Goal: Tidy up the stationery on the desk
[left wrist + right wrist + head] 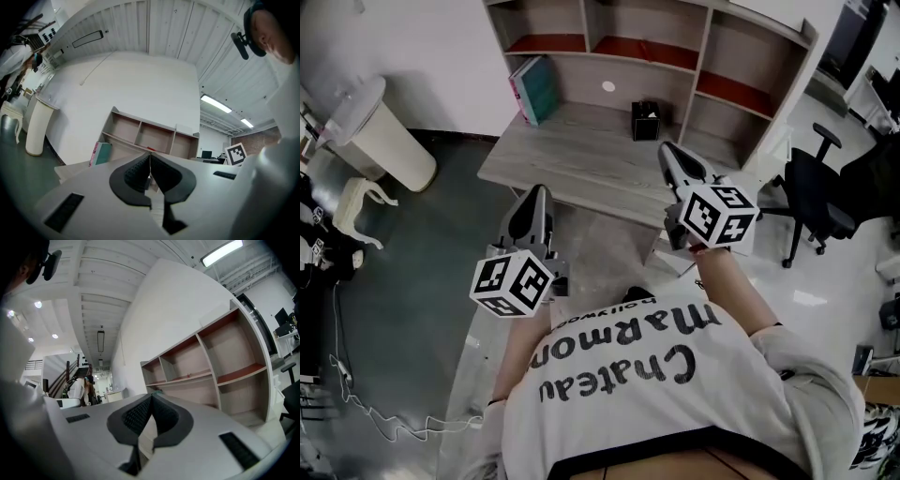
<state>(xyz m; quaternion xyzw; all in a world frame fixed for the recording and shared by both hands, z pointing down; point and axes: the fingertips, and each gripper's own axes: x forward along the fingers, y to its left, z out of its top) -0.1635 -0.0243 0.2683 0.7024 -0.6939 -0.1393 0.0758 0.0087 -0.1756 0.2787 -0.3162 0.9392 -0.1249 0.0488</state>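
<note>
Left gripper [539,192]: jaws closed pad to pad, with nothing between them. It is held level and points at the desk. In the head view its tips sit at the desk's front edge, toward the front left corner.

Right gripper [667,148]: jaws shut tight and empty. It is also level, and in the head view its tips lie over the right part of the desk top, just right of the black holder. Whether it touches anything cannot be told.

Desk [572,159]: pale wood-grain top carrying a hutch [703,56] of open compartments along its back edge. Several of the hutch shelves have red surfaces.

Book [534,89]: teal cover with a pink spine. It stands tilted at the back left corner of the desk and leans on the hutch's left wall.

Black holder [645,120]: a small box-shaped stationery holder standing upright near the middle of the back edge, just in front of the hutch. It is well apart from the book, and its contents are too small to make out.

Person: stands at the desk's front edge in a white printed shirt [675,394], with one gripper in each hand.

Around the desk: a white cylindrical bin [380,141] stands on the floor off the left end. A black office chair [820,202] stands off the right end, and a thin cable [356,403] trails over the floor at the lower left.

Background: another person [77,390] stands far off near a staircase, seen in the right gripper view.
</note>
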